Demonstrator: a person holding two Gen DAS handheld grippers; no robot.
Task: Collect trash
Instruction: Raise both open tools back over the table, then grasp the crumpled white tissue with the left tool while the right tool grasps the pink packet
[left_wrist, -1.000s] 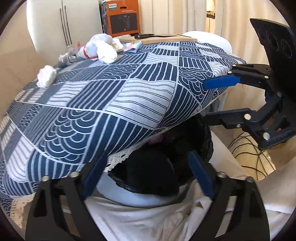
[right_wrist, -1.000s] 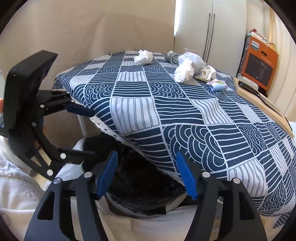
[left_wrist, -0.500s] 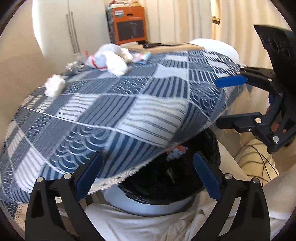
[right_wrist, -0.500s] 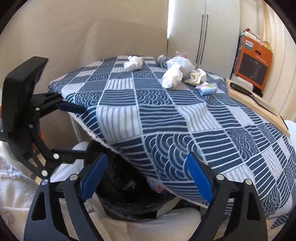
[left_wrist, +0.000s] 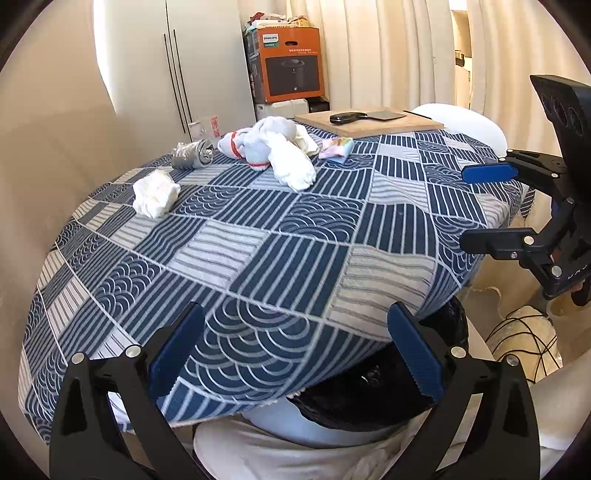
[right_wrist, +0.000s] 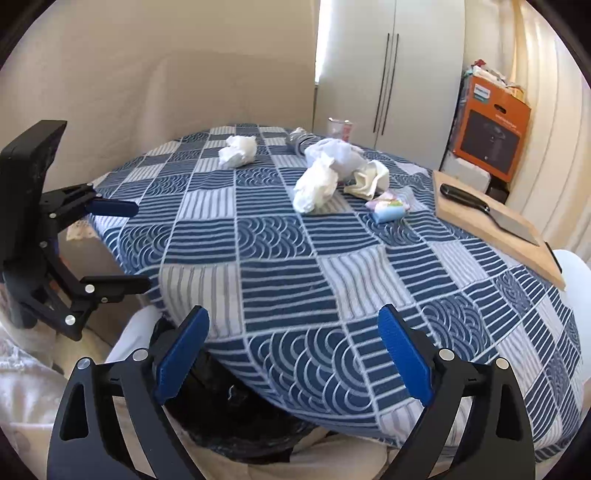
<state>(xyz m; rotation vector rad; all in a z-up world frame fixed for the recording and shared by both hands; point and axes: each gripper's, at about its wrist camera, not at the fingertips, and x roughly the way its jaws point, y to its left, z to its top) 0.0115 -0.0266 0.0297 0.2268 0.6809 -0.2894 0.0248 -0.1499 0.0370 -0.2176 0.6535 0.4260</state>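
Crumpled white tissues (left_wrist: 155, 194) (right_wrist: 238, 150) lie on the blue patterned tablecloth (left_wrist: 295, 236) (right_wrist: 295, 258). A pile of white wads (left_wrist: 280, 151) (right_wrist: 321, 177), a grey crumpled wrapper (left_wrist: 192, 155) and a small pastel packet (left_wrist: 337, 147) (right_wrist: 388, 210) lie farther back. A bin with a black bag (left_wrist: 388, 384) (right_wrist: 236, 421) stands under the table's near edge. My left gripper (left_wrist: 295, 354) is open and empty above the bin; it also shows in the right wrist view (right_wrist: 125, 243). My right gripper (right_wrist: 293, 350) is open and empty, also seen in the left wrist view (left_wrist: 484, 206).
A wooden cutting board (left_wrist: 369, 123) (right_wrist: 495, 229) with a black-handled knife (right_wrist: 484, 212) lies at the far table side. An orange box (left_wrist: 288, 62) and a white cabinet (right_wrist: 388, 74) stand behind. A white chair (left_wrist: 461, 122) stands beyond the table. Cables (left_wrist: 524, 343) lie on the floor.
Both grippers have risen from beside the bin under the table edge and opened wider. More of the tabletop shows; the bin is now mostly hidden by the cloth.
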